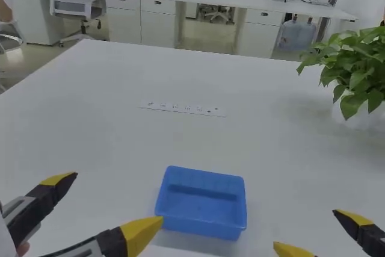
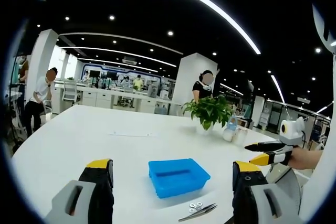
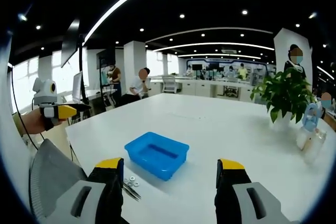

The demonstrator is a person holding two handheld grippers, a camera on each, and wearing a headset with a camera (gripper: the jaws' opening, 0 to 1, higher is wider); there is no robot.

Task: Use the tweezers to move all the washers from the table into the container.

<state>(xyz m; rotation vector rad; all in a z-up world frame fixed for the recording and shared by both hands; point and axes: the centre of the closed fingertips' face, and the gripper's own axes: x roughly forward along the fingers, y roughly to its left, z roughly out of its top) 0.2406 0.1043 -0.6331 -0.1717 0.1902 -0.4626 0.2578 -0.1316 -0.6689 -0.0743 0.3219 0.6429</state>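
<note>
Tweezers and washers: just beside the blue box. Left gripper, right gripper: jaws apart, empty. Advice (a judgement): grip tweezers squarely across both arms.

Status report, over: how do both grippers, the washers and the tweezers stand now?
Left gripper open, right gripper open, both empty. Washers on table beside tweezers, next to blue container. Container looks empty. Path clear.

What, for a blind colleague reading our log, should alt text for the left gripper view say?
A blue container sits on a white table between the open, yellow-tipped jaws of the left gripper. Just in front of it, nearer the camera, lie washers and tweezers. The right gripper shows at the right, a potted plant farther back.
</note>
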